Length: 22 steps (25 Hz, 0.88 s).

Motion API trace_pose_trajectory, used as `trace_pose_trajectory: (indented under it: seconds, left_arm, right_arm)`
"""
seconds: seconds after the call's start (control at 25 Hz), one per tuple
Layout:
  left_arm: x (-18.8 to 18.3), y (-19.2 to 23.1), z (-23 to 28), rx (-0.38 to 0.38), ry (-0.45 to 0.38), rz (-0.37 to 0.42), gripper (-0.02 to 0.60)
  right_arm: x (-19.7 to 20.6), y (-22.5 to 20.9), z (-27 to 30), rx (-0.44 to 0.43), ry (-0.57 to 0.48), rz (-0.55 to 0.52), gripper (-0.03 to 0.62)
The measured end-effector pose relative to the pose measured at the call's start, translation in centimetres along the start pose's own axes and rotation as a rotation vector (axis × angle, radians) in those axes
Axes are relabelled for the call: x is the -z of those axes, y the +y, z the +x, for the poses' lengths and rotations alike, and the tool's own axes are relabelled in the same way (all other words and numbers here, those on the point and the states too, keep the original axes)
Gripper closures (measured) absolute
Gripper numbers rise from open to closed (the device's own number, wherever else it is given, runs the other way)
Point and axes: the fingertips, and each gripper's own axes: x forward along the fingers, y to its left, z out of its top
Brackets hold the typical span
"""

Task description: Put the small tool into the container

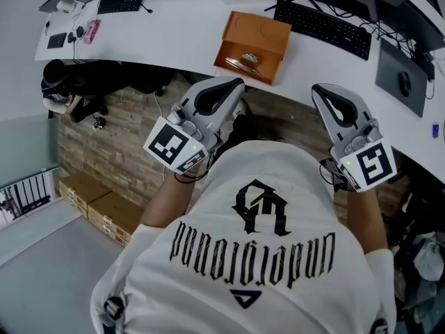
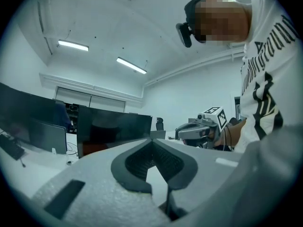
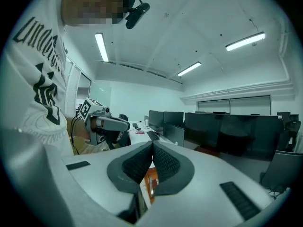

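An orange-brown box [image 1: 254, 37] stands open on the white desk [image 1: 181, 33], straight ahead of me. Inside its front part lies a small shiny tool [image 1: 247, 60]. I hold both grippers up at chest height, short of the desk edge, with their tips toward the box. My left gripper [image 1: 235, 84] is shut, its tips meeting on nothing [image 2: 152, 141]. The right gripper [image 1: 320, 91] is shut and empty too [image 3: 152, 144]. A strip of the orange box [image 3: 150, 186] shows below the right gripper's pads. Each gripper view shows the other gripper [image 2: 204, 126] [image 3: 107, 122] beside it.
A black keyboard [image 1: 323, 26] lies right of the box, and a dark pad with a mouse [image 1: 403, 82] further right. A second keyboard [image 1: 119, 3] and a pink item [image 1: 91, 30] sit far left. Cardboard boxes [image 1: 104, 207] stand on the floor below left.
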Motion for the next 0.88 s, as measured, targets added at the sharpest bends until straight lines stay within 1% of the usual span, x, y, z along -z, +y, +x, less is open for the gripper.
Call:
trace_pose_trajectory:
  seconds: [0.08,0.16,0.32,0.48,0.64,0.76,0.88]
  left_arm:
    - [0.4,-2.4,-0.5,-0.015,0.000,-0.007,0.566]
    - [0.5,-4.4,-1.2,-0.031,0.004,-0.009,0.566]
    - [0.2,-7.2,-2.7,-0.054,0.015,0.002,0.566]
    - [-0.4,-8.8,-2.9,-0.027,0.017,0.013,0.566]
    - [-1.0,-10.8,-2.8,0.022,0.003,0.023,0.566]
    - [-0.9,-11.0,-3.9,0.040,0.001,0.027,0.566]
    - [-0.6,-10.7,-6.1,0.042,0.003,0.019,0.566]
  right_arm:
    - [0.9,1.0,-1.8,-0.020,0.011,-0.001,0.579]
    - [1.3,1.8,-3.2,-0.033,0.000,0.018,0.579]
    - [1.0,3.6,-5.1,-0.054,-0.022,0.022,0.579]
    - [0.6,5.1,-6.0,-0.053,-0.042,0.012,0.579]
    - [1.3,6.6,-6.7,-0.047,-0.022,0.019,0.579]
    - [0.7,8.0,-6.6,-0.032,-0.041,0.024,0.579]
    - [0.3,10.0,-6.1,-0.028,-0.035,0.021,0.579]
